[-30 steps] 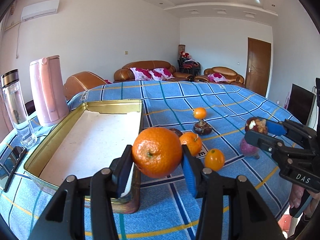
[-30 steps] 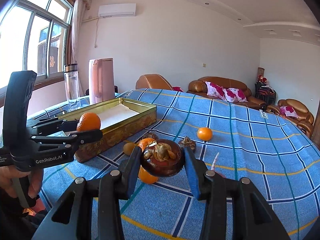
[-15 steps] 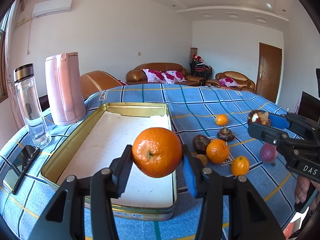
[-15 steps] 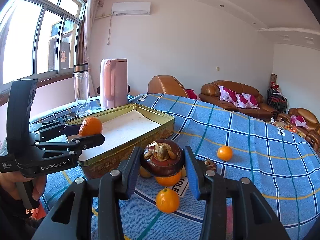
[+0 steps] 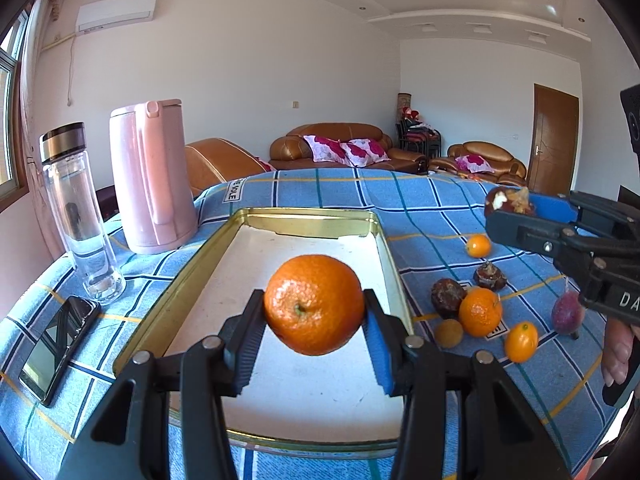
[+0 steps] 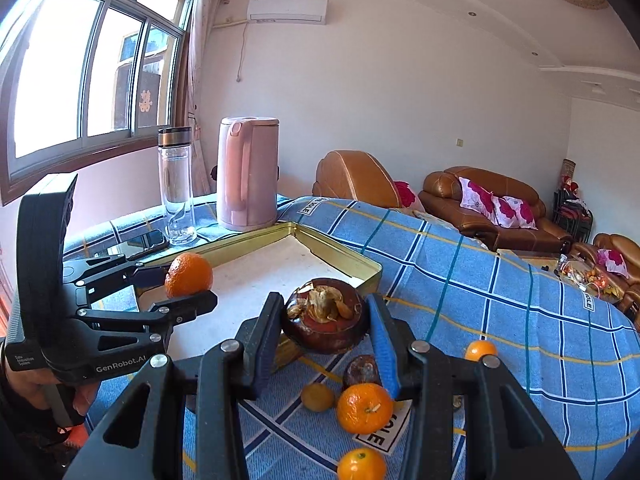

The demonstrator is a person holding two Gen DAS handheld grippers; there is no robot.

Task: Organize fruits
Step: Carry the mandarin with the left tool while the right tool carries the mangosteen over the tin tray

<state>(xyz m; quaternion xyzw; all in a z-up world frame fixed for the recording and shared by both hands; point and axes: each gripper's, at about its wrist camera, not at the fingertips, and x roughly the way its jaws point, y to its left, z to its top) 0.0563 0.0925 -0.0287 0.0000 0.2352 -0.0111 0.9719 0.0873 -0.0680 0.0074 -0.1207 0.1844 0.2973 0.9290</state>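
Note:
My left gripper [image 5: 314,336] is shut on a large orange [image 5: 314,304] and hangs over the near half of the gold tin tray [image 5: 308,216]. In the right wrist view that orange [image 6: 188,275] shows at the left, above the tray [image 6: 362,266]. A dark brown mangosteen [image 6: 326,322] with a dried calyx sits pinched in my right gripper [image 6: 326,330], just off the tray's right corner. From the left wrist view the mangosteen [image 5: 508,202] appears at the right, held high above the table. Loose fruit lies right of the tray: a tangerine [image 5: 480,312], a kumquat [image 5: 520,342], two more mangosteens [image 5: 448,297].
A pink kettle [image 5: 150,178], a glass bottle [image 5: 78,216] and a phone [image 5: 56,348] stand left of the tray. A small orange [image 5: 478,245], a longan [image 5: 449,333] and a purple fruit [image 5: 566,313] lie on the blue checked cloth [image 5: 420,200]. A person's fingers [image 5: 616,352] show at the right edge.
Both grippers have carried their fruit leftward toward the tray. The orange now hangs over the tray's inside instead of beside its right rim; the mangosteen has come up near the tray's corner.

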